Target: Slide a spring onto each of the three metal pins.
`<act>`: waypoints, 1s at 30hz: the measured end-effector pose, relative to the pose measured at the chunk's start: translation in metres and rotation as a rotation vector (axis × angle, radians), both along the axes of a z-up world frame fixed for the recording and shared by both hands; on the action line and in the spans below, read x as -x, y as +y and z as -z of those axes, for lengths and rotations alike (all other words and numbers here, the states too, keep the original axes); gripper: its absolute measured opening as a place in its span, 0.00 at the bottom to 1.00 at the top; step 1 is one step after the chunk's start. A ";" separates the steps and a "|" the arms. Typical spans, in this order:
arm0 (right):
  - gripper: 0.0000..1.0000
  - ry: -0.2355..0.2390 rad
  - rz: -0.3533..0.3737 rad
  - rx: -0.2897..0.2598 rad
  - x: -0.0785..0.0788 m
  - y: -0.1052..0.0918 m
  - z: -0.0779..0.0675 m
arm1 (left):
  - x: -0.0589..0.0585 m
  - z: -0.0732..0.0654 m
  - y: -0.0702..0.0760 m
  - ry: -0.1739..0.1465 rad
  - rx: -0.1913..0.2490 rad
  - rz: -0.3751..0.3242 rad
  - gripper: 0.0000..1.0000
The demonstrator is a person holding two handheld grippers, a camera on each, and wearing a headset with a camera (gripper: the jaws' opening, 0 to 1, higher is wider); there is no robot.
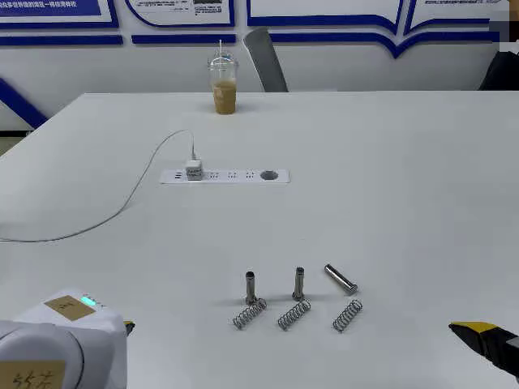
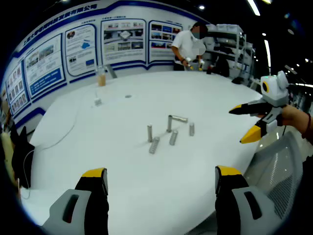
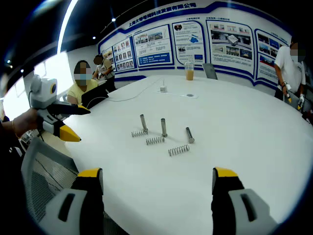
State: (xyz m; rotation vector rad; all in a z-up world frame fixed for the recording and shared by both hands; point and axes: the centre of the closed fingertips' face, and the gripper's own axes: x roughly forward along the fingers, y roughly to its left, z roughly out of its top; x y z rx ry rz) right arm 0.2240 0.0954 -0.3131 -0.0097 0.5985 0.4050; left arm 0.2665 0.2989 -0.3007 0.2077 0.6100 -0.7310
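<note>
Gripper views seemingly flank shared pins (image 2: 169, 123).

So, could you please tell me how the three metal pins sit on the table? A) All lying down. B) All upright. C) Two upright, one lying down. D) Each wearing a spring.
C: the left pin and middle pin stand upright, the right pin lies on its side, and the springs lie loose on the table.
</note>
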 end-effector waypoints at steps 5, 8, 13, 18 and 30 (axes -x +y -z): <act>0.94 -0.004 0.006 -0.008 0.001 -0.001 -0.001 | 0.001 0.000 0.000 -0.002 -0.002 -0.001 0.92; 0.93 -0.004 0.009 -0.011 0.001 -0.001 -0.001 | 0.001 0.001 0.001 -0.002 -0.004 -0.001 0.92; 0.93 -0.004 0.009 -0.012 0.001 -0.001 -0.001 | 0.001 0.001 0.001 -0.003 -0.004 0.000 0.92; 0.93 -0.002 0.011 -0.012 0.002 -0.002 -0.001 | 0.001 0.001 0.001 -0.002 -0.007 0.000 0.92; 0.93 -0.006 0.016 -0.018 0.002 -0.002 -0.003 | -0.001 0.000 0.003 -0.011 -0.006 0.002 0.92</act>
